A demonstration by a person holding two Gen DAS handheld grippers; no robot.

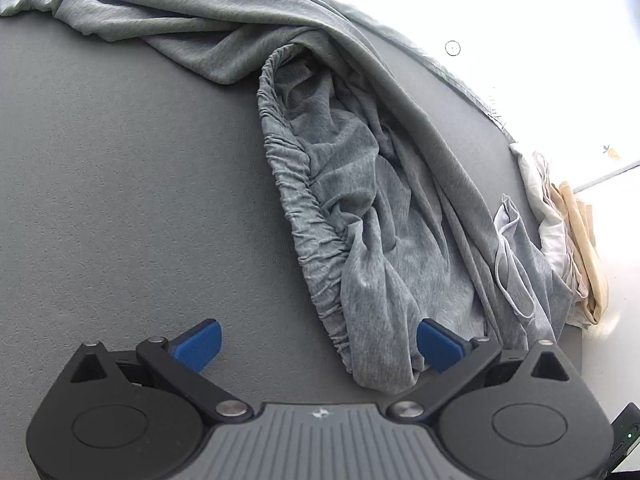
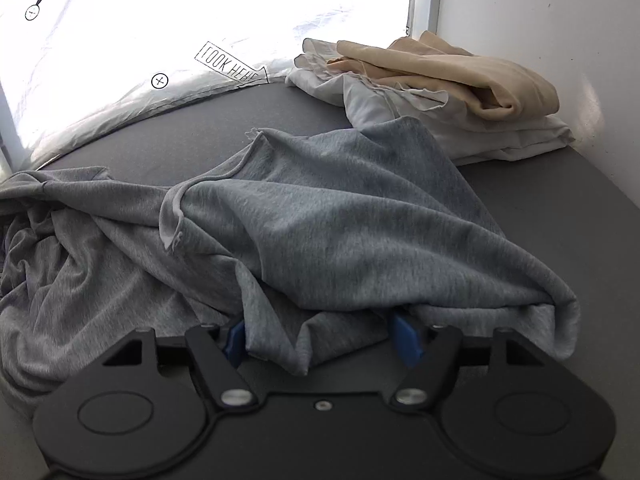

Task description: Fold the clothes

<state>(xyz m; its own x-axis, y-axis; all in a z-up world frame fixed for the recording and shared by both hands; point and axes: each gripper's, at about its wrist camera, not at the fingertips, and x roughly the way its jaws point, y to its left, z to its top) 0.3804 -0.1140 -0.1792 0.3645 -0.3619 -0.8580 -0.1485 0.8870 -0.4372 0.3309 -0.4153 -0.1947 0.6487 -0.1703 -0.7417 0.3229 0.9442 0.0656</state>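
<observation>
A home bedroom, it seems: a grey bed (image 2: 560,216) strewn with clothes (image 2: 320,216), a printed white pillow (image 2: 160,40) at twelve o'clock, folded garments (image 2: 440,80) against the wall (image 2: 540,20).

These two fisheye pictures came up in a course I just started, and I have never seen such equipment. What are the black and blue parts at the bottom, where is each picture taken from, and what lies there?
Each picture comes from a camera mounted on a hand-held grasping tool, looking forward along its two blue-padded fingers. A person holds one tool in each hand; there is no robot arm.

The left wrist view shows the left tool, open, with nothing gripped, its right pad beside the gathered waistband of the grey garment.

The right wrist view shows the right tool, open too, with a fold of that garment draped between its pads but not pinched.

Everything lies on a dark grey surface. Behind, by the wall, sits a pile of white and beige clothes.
</observation>
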